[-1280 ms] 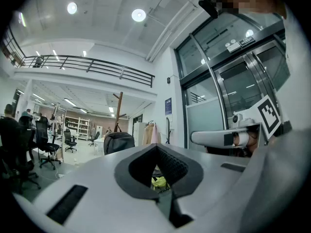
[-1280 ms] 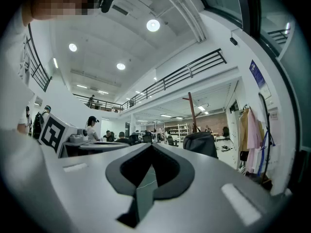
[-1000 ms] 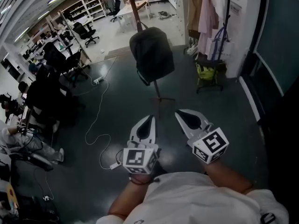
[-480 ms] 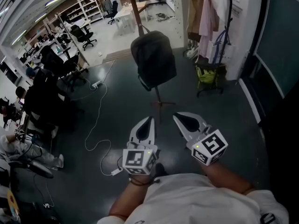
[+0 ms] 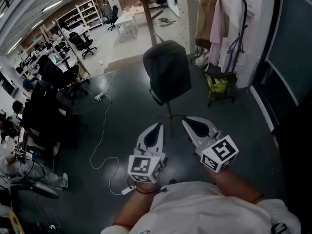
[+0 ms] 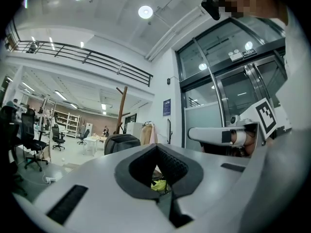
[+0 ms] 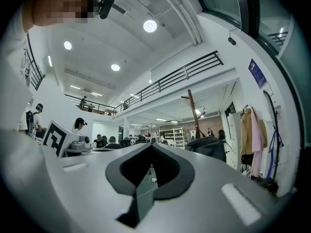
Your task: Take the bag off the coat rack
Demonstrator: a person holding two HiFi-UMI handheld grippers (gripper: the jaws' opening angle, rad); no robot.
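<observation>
A dark backpack hangs on a brown wooden coat rack whose foot stands on the dark floor just beyond my grippers. My left gripper and right gripper are held side by side, level, short of the bag and below it in the head view. Both are shut with nothing between the jaws. In the left gripper view the backpack shows just above the shut left gripper. In the right gripper view the backpack sits right of the shut right gripper, with the rack's pole above it.
Garments hang on a second rack at the right, with a yellow-green bag beneath. A white cable trails over the floor at the left. Office chairs and seated people fill the left side. A glass wall runs along the right.
Both grippers and the person have moved forward toward the coat rack. The backpack now looks nearer and larger. Both grippers stay shut.
</observation>
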